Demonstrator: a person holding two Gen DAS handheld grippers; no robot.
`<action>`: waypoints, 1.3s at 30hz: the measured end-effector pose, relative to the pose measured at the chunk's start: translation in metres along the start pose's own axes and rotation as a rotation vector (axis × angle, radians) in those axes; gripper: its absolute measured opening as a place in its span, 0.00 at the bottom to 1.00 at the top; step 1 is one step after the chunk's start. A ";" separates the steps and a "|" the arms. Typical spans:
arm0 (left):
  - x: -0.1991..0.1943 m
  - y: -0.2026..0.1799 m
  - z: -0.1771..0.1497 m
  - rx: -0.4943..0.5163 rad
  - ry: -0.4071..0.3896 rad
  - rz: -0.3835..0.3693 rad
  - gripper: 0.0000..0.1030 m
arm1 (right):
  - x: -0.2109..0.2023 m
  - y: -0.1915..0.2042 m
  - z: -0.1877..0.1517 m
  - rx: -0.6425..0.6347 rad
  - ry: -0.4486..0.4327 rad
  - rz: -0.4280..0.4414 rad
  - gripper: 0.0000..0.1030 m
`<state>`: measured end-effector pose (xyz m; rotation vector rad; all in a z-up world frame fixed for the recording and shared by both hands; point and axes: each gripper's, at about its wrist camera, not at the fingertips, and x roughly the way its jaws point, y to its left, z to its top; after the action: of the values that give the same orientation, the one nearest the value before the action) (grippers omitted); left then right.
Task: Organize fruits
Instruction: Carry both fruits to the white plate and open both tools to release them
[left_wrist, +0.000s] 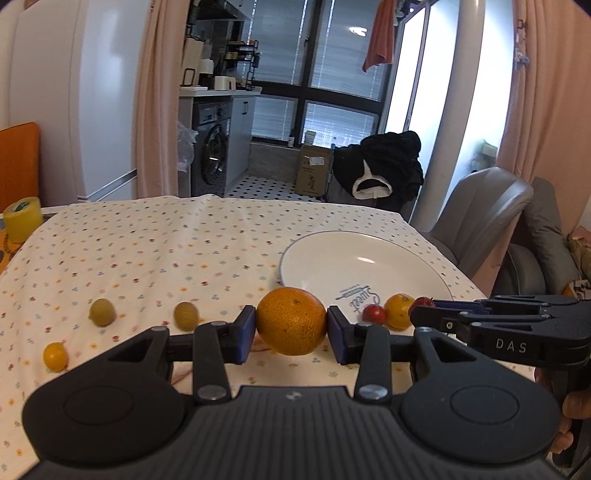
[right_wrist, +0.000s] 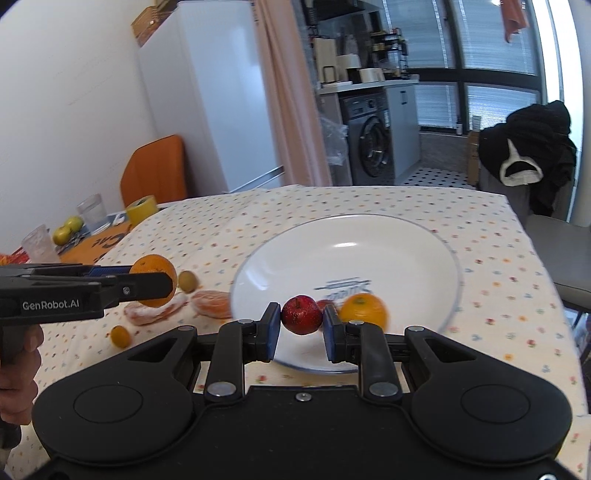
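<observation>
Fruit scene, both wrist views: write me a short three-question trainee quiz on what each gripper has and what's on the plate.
1. True or false: the left gripper is shut on a large orange.
2. What does the right gripper hold? A) green fruit B) small red fruit C) nothing
3. Fill in: on the white plate, near its front rim, lie an orange fruit and another ____ fruit.

Key: 1 true; 2 B; 3 red
</observation>
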<state>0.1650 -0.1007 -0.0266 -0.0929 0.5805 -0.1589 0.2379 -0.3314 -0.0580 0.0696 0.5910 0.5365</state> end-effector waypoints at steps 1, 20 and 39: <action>0.002 -0.003 0.000 0.006 0.003 -0.005 0.39 | -0.001 -0.004 -0.001 0.006 -0.003 -0.006 0.22; 0.058 -0.032 0.008 0.063 0.072 -0.037 0.39 | 0.006 -0.046 -0.006 0.061 0.002 -0.068 0.23; 0.042 -0.020 0.014 0.017 0.047 -0.028 0.47 | -0.002 -0.045 -0.006 0.076 -0.010 -0.048 0.34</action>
<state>0.2043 -0.1275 -0.0349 -0.0807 0.6246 -0.1936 0.2537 -0.3715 -0.0710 0.1301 0.6020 0.4666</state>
